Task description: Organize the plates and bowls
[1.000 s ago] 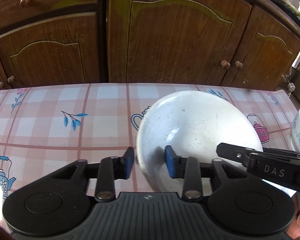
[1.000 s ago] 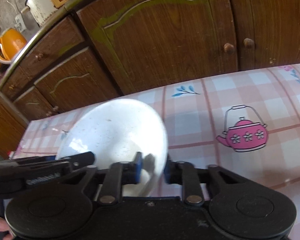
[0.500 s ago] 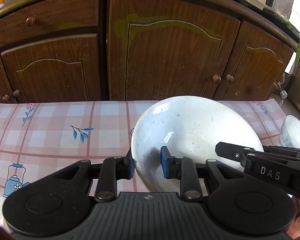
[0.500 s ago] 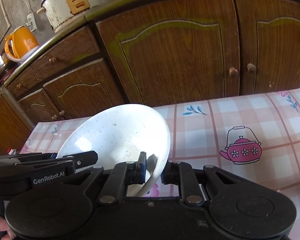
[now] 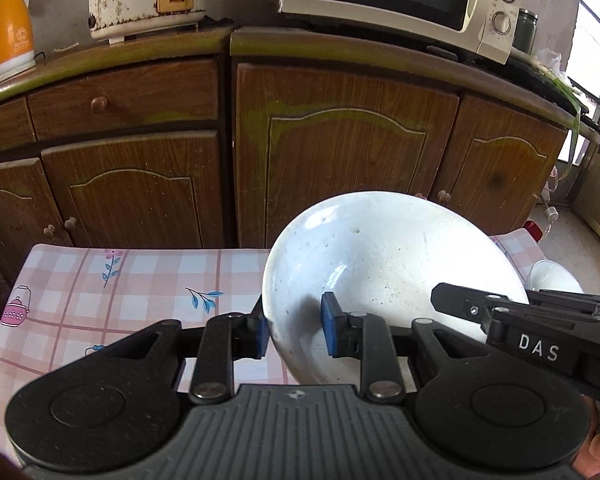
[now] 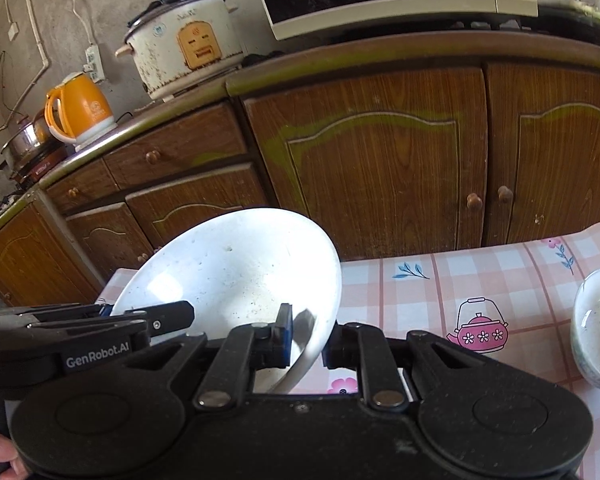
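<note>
Over the pink checked tablecloth (image 5: 140, 280), at lower centre of both wrist views, a large white bowl (image 5: 388, 264) is being carried clear of the table by two grippers at once. At the bowl's left rim the left gripper (image 5: 294, 330) is pinching narrowly, one blue pad inside and one outside; the right gripper (image 6: 306, 338) is clamping the opposite rim the same way, its jaws drawn close on the thin wall. A smaller white bowl (image 6: 598, 328) is sitting on the cloth at the right edge of the frame, apart from the carried one. This looks to me like the carrying step of the sorting. Next, I would guess, both hands are needing to travel together and level, so the tilted bowl is not twisting out of either pinch before it is set down.
</note>
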{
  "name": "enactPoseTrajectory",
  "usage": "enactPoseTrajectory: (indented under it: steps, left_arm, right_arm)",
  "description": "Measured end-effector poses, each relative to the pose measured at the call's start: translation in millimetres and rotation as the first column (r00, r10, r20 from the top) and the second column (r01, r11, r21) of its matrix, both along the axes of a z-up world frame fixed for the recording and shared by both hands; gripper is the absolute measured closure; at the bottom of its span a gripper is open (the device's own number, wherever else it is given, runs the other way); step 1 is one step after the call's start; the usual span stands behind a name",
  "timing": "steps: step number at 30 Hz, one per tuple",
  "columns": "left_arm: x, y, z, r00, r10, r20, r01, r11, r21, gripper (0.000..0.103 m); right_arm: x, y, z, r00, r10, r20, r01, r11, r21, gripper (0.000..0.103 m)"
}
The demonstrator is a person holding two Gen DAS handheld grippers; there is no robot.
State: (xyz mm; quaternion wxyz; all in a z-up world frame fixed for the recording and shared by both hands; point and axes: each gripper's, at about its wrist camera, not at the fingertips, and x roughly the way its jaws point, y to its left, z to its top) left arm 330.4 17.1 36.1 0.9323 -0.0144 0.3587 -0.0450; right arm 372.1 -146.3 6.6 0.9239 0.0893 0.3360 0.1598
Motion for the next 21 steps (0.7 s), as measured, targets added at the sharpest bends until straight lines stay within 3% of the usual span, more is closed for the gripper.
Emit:
enactPoseTrajectory:
  steps: [10, 21]
  left_arm:
    - [-24.4, 0.2, 31.2, 0.999, 0.012, 0.044, -0.013, 1.000, 0.012, 0.077]
    - [-46.0, 2.1, 46.2, 0.997, 0.021, 0.071, -0.021, 1.000, 0.005, 0.077]
  right_arm:
    - [-28.1, 9.2, 38.5, 0.999, 0.013, 0.045, -0.012, 1.000, -0.005, 0.084]
    - [-50.5, 12.4, 59.4, 0.997, 0.019, 0.077, -0.018, 1.000, -0.014, 0.084]
